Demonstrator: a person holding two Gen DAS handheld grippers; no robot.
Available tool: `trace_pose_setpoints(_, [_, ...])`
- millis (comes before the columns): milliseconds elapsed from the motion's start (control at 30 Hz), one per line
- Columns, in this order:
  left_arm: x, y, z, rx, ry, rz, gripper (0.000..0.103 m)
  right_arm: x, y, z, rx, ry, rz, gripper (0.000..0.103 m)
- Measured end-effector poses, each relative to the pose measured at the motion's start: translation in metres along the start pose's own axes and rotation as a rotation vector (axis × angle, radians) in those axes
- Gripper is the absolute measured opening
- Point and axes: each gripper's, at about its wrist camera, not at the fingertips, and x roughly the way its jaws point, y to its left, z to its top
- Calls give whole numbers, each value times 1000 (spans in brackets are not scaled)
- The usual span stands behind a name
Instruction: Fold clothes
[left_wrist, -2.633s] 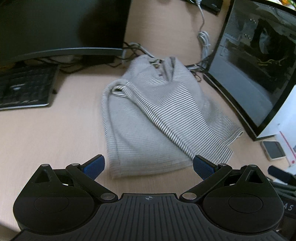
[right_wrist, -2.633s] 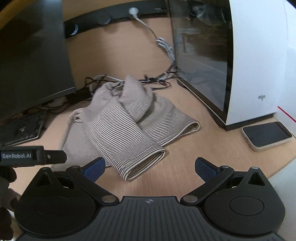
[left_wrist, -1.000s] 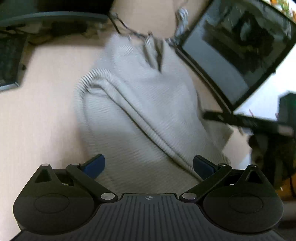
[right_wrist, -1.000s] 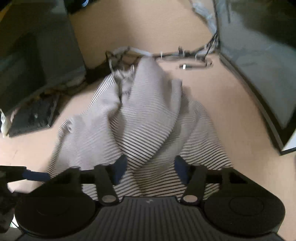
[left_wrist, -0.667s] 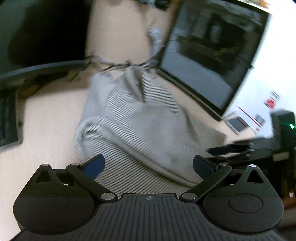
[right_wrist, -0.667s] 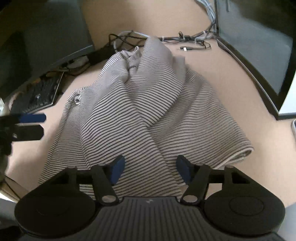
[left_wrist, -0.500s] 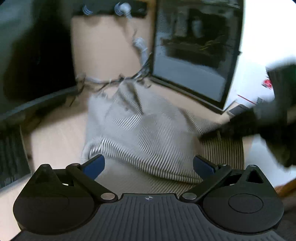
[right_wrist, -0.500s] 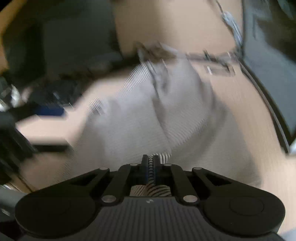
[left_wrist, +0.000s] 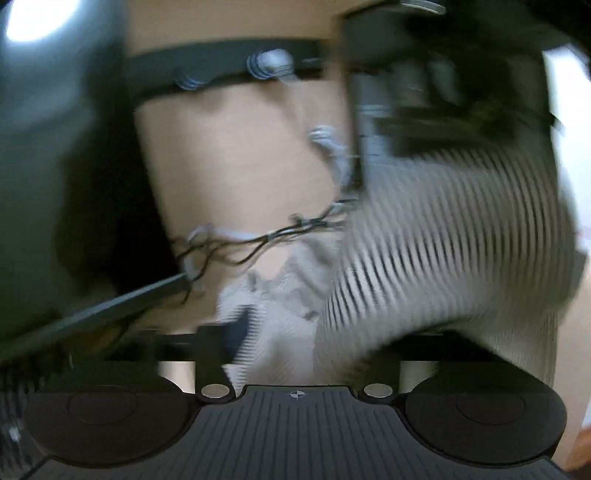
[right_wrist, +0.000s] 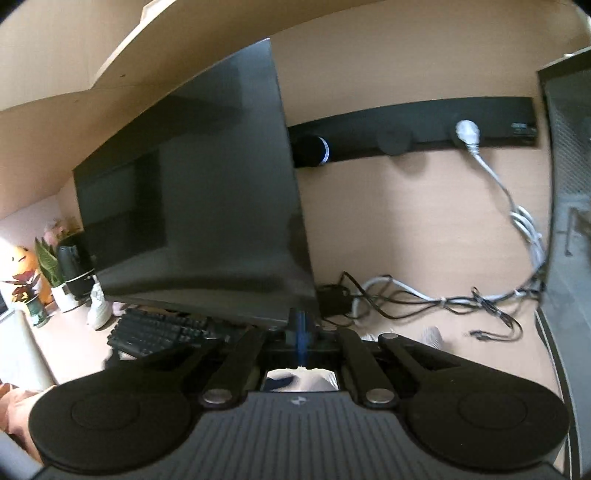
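The striped grey-and-white garment (left_wrist: 461, 229) hangs lifted at the right of the blurred left wrist view, and its lower folds trail to the desk. My left gripper (left_wrist: 295, 332) is low against those folds. Its jaws are closing with bunched cloth between them, and the cloth hides the right finger. My right gripper (right_wrist: 301, 332) is shut, blue pads together. A bit of the garment (right_wrist: 306, 382) shows just under its fingers. In the left wrist view the right gripper is the dark shape (left_wrist: 443, 122) at the top of the raised cloth.
A dark monitor (right_wrist: 203, 221) stands at the left with a black keyboard (right_wrist: 155, 336) under it. Tangled cables (right_wrist: 424, 295) lie at the back of the desk (right_wrist: 498, 354). A computer case (right_wrist: 569, 258) stands on the right. Plants (right_wrist: 48, 269) sit far left.
My right gripper shut on the garment and rose, pulling the cloth up off the desk. My left gripper's jaws narrowed onto the cloth, and its view swung and rolled.
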Motion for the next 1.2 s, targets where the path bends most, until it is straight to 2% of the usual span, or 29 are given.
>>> trace_pose_setpoints(33, [-2,16,4,-76,-7,33,16,3,-2,1,-13,-1,-1,1])
trace_pose_setpoints(100, [-11,55,6,-260,-30,110,13,10,-7,0,-57,13,-29,3])
trace_pose_setpoints(167, [-23,98,5,-461,-58,195,13,21,-9,-11,-153,64,-92,18])
trace_pose_setpoints(200, [-29,119,-1,-551,-69,250,13,27,-9,-21,-213,100,-126,28])
trace_pose_setpoints(233, [-35,139,-8,-641,-80,305,13,35,-8,-33,-260,147,-137,32])
trace_pose_setpoints(267, [-40,158,-14,-721,-85,353,13,42,-8,-47,-301,197,-139,33])
trace_pose_setpoints(400, [-38,204,-46,-899,-24,460,13,70,-4,-99,-327,402,-58,33])
trace_pose_setpoints(467, [-32,213,-58,-928,11,475,13,79,2,-119,-356,477,-16,36])
trace_pose_setpoints(500, [-29,214,-61,-929,22,479,13,83,7,-127,-385,505,5,42])
trace_pose_setpoints(533, [-26,214,-63,-924,29,480,13,84,9,-135,-422,524,19,52])
trace_pose_setpoints(600, [-20,212,-65,-914,42,487,13,86,16,-146,-521,556,29,63])
trace_pose_setpoints(667, [-16,210,-66,-913,52,488,14,87,15,-151,-624,553,-2,61])
trace_pose_setpoints(700, [-13,209,-66,-912,58,487,15,87,14,-153,-675,548,-20,39])
trace_pose_setpoints(733, [-12,208,-66,-911,65,481,15,87,13,-155,-726,543,-39,9])
trace_pose_setpoints(767, [-11,207,-66,-910,72,474,18,86,5,-146,-739,521,-79,8])
trace_pose_setpoints(833, [-12,202,-66,-913,90,448,34,83,-19,-116,-732,461,-178,7])
trace_pose_setpoints(900, [-14,193,-65,-915,100,422,62,78,-53,-73,-712,355,-366,7])
trace_pose_setpoints(933, [-16,187,-64,-917,102,409,66,74,-67,-52,-701,303,-459,7])
trace_pose_setpoints(1000, [-21,173,-64,-933,103,386,82,66,-91,-18,-721,208,-647,7])
trace_pose_setpoints(1100, [-30,160,-63,-953,99,356,88,62,-112,10,-701,143,-779,8])
trace_pose_setpoints(1167, [-35,156,-59,-930,87,334,90,68,-124,15,-667,144,-832,16])
trace_pose_setpoints(1200, [-37,143,-57,-907,78,326,93,70,-128,15,-657,140,-862,20])
